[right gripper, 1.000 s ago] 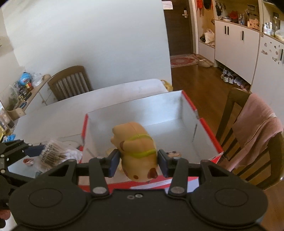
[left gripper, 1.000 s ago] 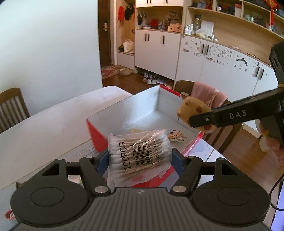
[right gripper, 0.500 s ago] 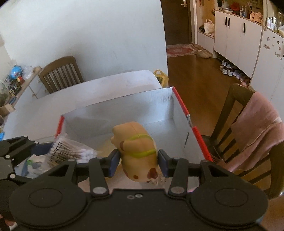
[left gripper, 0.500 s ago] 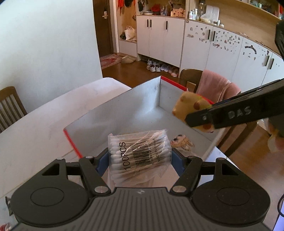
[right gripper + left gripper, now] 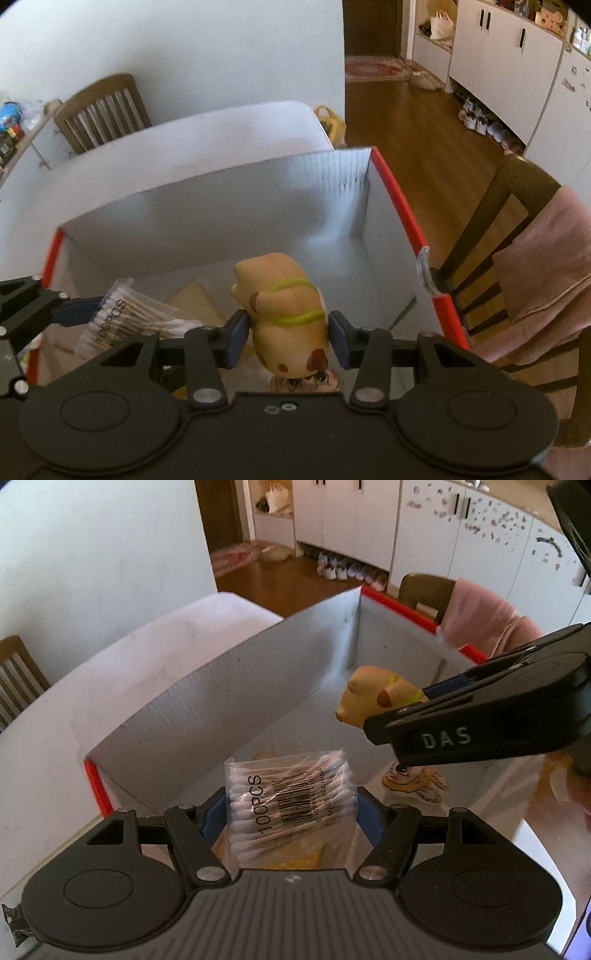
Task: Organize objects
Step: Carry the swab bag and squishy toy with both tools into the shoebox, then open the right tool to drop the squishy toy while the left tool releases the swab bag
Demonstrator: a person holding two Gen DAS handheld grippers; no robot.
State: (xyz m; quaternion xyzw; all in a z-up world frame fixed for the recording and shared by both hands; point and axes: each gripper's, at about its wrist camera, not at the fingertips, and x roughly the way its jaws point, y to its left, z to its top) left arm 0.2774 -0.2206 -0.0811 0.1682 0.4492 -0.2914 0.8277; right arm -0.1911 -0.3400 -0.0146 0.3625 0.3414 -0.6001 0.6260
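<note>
We look from two cameras, one on each gripper, both tilted steeply down along the fingers and close above the open box (image 5: 229,686). Our left wrist view faces the box's far corner and the cabinets (image 5: 369,520) beyond, with the right gripper (image 5: 402,716) coming in from the right edge. Our right wrist view faces the box (image 5: 207,206), table (image 5: 155,147) and wall, with the left gripper (image 5: 85,314) at its left edge. Both share the box interior.
</note>
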